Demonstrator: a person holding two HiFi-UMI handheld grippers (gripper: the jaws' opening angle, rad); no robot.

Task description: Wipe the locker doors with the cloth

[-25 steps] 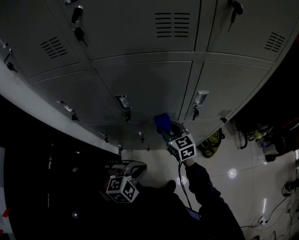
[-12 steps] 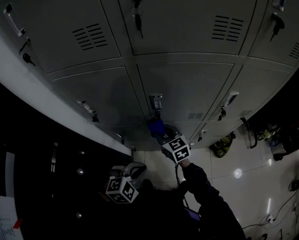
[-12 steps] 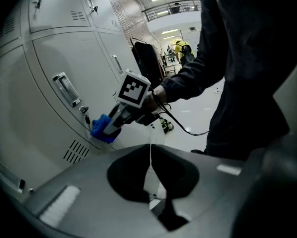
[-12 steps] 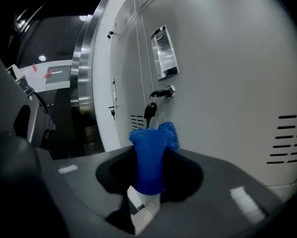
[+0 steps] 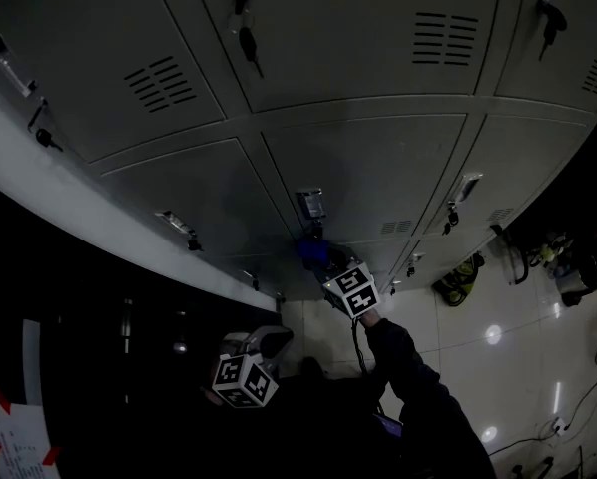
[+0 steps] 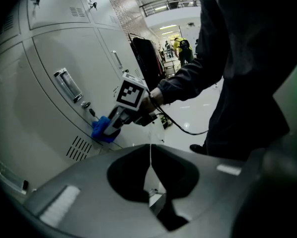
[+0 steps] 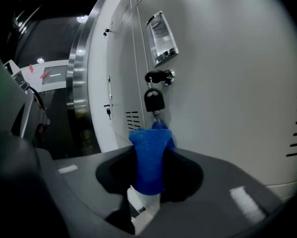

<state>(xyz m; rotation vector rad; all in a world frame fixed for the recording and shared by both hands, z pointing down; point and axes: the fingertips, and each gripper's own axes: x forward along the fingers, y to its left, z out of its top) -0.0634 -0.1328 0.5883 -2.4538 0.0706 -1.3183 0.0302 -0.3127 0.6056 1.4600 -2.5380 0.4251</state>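
The right tool (image 7: 148,170) is clamped on the fluffy blue cloth (image 7: 149,150), against the grey metal locker door (image 7: 228,83) just under the black hanging key (image 7: 153,101). The left tool (image 6: 150,155) is closed, empty. The cloth might snag that key.

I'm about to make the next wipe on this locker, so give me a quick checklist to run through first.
1. Cloth held: ok, right gripper shut on blue cloth.
2. Cloth on locker door: ok, looks pressed against it.
3. Path upward free: not ok, key hangs just above the cloth.
4. Left gripper clear: ok, shut, empty, away from the door.
5. Door clean: cannot tell.
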